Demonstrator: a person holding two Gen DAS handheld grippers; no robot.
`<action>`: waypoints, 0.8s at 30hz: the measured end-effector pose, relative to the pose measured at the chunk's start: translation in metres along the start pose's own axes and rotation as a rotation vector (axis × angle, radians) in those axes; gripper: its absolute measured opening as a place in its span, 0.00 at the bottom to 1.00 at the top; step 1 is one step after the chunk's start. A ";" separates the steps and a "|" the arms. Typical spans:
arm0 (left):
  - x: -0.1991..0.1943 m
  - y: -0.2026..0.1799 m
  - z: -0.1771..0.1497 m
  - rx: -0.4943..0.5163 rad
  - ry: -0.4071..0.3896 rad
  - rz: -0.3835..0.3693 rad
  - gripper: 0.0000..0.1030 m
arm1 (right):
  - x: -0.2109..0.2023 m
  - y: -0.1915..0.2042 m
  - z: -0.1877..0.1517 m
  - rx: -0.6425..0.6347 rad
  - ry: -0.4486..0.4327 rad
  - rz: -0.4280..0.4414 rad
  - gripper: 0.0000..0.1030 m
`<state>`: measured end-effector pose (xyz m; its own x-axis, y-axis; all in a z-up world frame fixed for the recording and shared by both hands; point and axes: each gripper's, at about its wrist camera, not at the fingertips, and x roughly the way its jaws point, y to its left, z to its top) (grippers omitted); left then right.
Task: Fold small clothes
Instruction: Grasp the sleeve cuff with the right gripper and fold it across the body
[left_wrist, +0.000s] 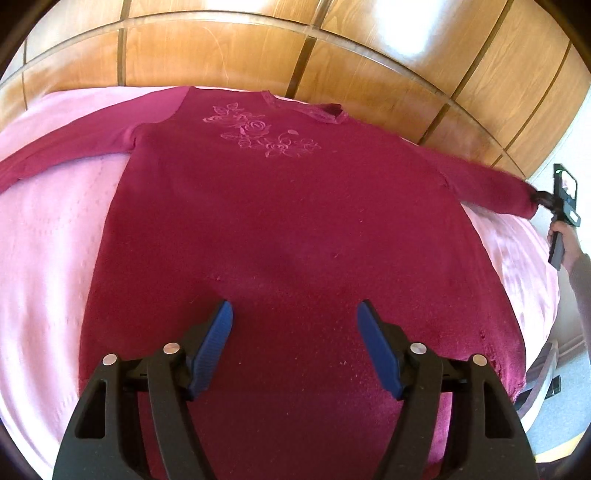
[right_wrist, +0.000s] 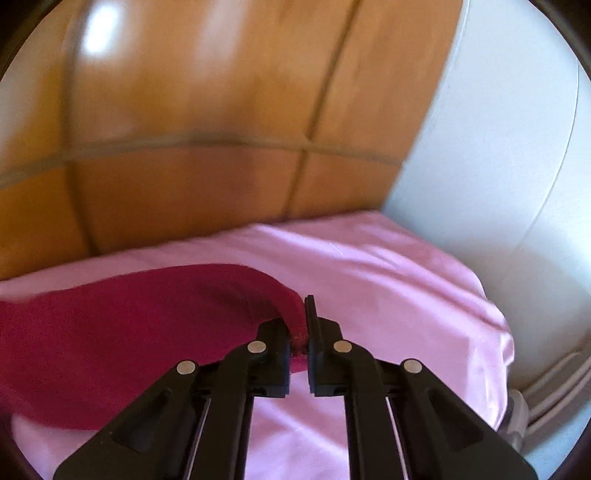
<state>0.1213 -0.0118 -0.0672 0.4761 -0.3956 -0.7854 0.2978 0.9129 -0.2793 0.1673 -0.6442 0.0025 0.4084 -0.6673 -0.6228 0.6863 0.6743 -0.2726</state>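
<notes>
From the left wrist, the dark-red knitted sweater with embroidered roses (left_wrist: 280, 229) lies flat, front up, on the bed's pink sheet (left_wrist: 48, 258); the left hand-held gripper (left_wrist: 294, 325) hovers wide open and empty above its hem. From the right wrist, the right hand-held gripper (right_wrist: 306, 332) pinches the sleeve cuff (right_wrist: 297, 332) near the bed's corner. The sleeve fold is beginning, I'd say; next, carry the cuff across the body.

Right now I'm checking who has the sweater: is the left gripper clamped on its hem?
No, the left gripper hangs open above the maroon sweater, its blue pads apart with only flat fabric below them.
</notes>
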 end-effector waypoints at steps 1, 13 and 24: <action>-0.001 0.001 0.000 0.000 0.001 0.002 0.67 | 0.011 0.004 -0.001 -0.022 0.027 -0.034 0.05; -0.009 0.013 0.003 -0.046 -0.014 -0.040 0.67 | -0.082 0.115 0.019 -0.086 0.020 0.430 0.05; -0.026 0.033 0.004 -0.092 -0.074 -0.074 0.72 | -0.220 0.292 -0.009 -0.286 0.042 0.899 0.05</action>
<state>0.1221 0.0280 -0.0536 0.5160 -0.4656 -0.7189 0.2588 0.8849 -0.3873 0.2724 -0.2974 0.0530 0.6867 0.1487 -0.7116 -0.0511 0.9863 0.1568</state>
